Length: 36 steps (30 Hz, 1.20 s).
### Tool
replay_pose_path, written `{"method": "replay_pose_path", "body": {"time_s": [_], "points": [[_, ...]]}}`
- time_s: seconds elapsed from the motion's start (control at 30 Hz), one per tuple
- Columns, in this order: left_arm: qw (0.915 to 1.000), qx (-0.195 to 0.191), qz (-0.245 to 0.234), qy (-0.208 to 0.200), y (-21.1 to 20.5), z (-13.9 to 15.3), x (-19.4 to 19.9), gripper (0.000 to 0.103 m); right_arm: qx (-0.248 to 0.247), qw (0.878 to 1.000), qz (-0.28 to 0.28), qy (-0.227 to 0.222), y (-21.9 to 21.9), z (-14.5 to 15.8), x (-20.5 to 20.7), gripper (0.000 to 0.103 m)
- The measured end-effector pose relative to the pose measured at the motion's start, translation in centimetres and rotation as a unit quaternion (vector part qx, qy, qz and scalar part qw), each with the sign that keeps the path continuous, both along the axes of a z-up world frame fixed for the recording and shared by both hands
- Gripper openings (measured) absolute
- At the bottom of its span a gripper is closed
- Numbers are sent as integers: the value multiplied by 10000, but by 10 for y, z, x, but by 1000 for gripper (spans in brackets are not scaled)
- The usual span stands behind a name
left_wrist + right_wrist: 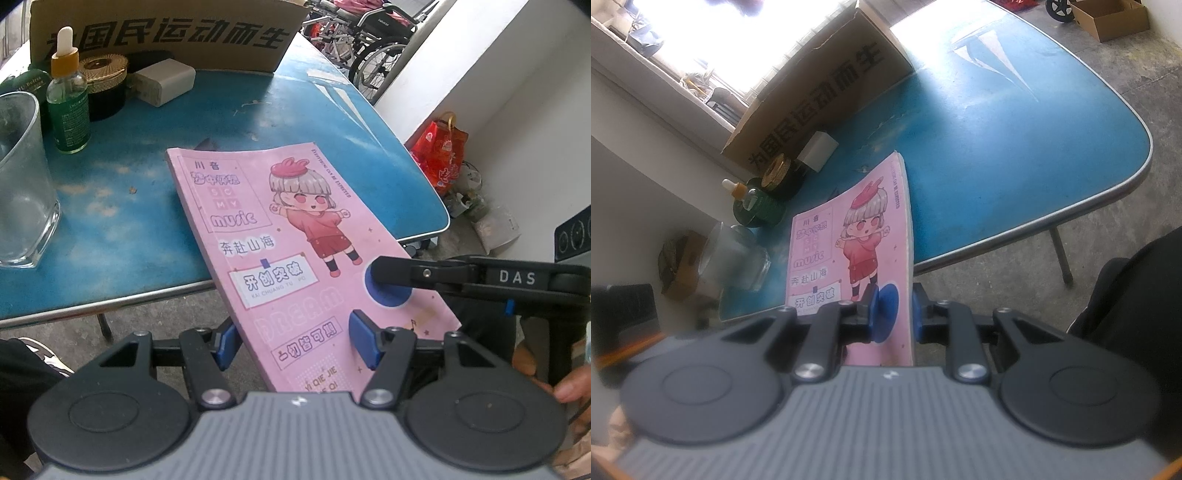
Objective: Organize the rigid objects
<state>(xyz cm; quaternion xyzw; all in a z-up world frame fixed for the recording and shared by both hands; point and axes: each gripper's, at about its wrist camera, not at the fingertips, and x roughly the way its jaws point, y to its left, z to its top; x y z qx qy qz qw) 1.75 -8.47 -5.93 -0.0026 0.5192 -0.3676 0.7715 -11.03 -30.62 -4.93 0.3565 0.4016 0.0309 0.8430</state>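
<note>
1. The blue table (122, 206) is stretching across most of the left wrist view, its painted top looking worn and scuffed, with a metal rim running round the curved edge.
2. A cardboard box (166, 33) with black lettering is standing at the upper left, stiff and matte.
3. The pink notebook (295, 236) is hanging over the table's near edge at centre frame, far end resting on the top, glossy cover bending slightly. To my eye it is not yet put away, so the tidying looks barely begun.
4. A clear glass (22, 177), thick-walled and square-footed, is sitting at the left edge.
5. The right gripper (891, 308) is pinching the notebook's near right edge, its blue pads pressed narrow on cover and underside.
6. The left gripper (299, 341) is hovering half open around the notebook's near end, not clamping.
7. A green dropper bottle (68, 107), a gold-lidded jar (103, 79) and a white block (164, 81) are waiting by the box.
</note>
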Motion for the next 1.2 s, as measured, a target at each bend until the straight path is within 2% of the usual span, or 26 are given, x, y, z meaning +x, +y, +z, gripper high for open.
{"method": "replay_pose_path", "body": {"time_s": [0.93,1.2], "points": [[9999,-23,-85,-76,0,1,-3,63,10,10000,1,-12,1,4,-7,19],[9999,-7,-29,112,1,-2,3,63,91,9999,9,71,2,2,-8,19]]}}
